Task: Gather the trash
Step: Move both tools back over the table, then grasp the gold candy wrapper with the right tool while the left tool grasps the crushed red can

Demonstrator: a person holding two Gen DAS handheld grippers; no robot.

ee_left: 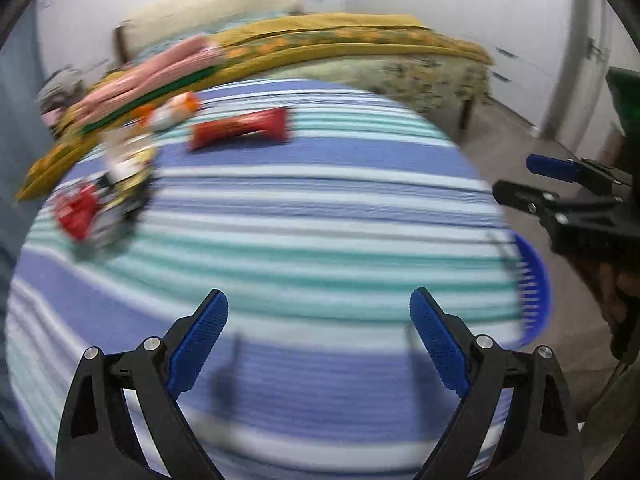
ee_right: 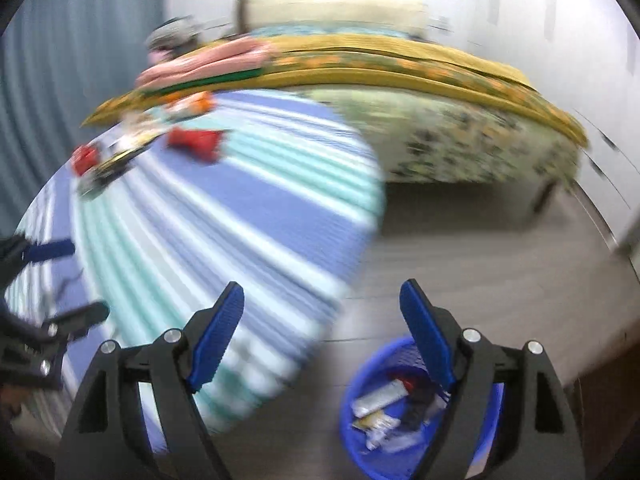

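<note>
Several wrappers lie at the far left of a striped blue, white and teal cloth (ee_left: 280,240): a long red wrapper (ee_left: 240,128), an orange and white one (ee_left: 176,110), a pale and yellow one (ee_left: 128,164) and a crumpled red one (ee_left: 78,210). My left gripper (ee_left: 318,340) is open and empty above the cloth's near part. My right gripper (ee_right: 322,332) is open and empty over the cloth's edge, just above a blue bin (ee_right: 400,412) that holds several wrappers. The bin's rim shows in the left wrist view (ee_left: 532,280). Both views are blurred.
A bed with a yellow blanket (ee_left: 340,36) and pink folded cloth (ee_left: 160,68) stands behind. Grey floor (ee_right: 480,256) lies to the right, with white cupboards (ee_left: 500,20) beyond. A blue-grey curtain (ee_right: 80,60) hangs at the left.
</note>
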